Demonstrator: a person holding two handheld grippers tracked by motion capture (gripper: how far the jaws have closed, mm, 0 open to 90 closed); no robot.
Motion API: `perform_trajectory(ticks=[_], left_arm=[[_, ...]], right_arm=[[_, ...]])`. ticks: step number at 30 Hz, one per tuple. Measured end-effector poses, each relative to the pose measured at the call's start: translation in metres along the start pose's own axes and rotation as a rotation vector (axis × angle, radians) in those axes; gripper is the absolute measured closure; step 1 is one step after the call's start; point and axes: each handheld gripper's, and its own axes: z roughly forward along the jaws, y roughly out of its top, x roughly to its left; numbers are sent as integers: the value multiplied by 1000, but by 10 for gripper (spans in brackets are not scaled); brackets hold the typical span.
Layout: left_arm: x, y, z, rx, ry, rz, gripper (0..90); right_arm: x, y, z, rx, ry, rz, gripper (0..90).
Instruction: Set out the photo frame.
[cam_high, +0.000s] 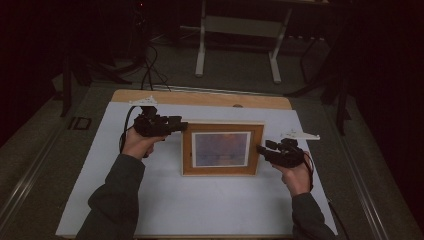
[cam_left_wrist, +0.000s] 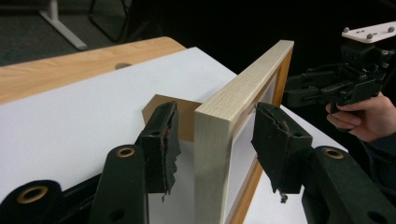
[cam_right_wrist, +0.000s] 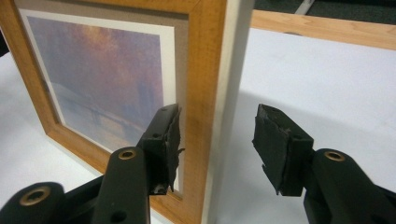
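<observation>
**What the views leave unclear**

In the left gripper view the picture frame (cam_left_wrist: 243, 107) runs off the bottom edge, so its foot on the bench (cam_left_wrist: 84, 116) is unseen, and the brown stand (cam_left_wrist: 187, 116) behind it is half hidden by the frame. In the right gripper view the frame's left and top sides are cut off. From the high view the print (cam_high: 221, 149) is too small and dim to read, and the room's far corners are lost in darkness.
</observation>
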Motion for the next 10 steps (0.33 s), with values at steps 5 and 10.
perform_trajectory(ticks=[5, 10], left_arm=[[-6, -3, -18, -31, 61, 5, 489], [-13, -11, -34, -23, 174, 28, 470]], right_arm=[[-5, -2, -9, -3, -3, 5, 490], [-10, -8, -16, 16, -9, 11, 465]])
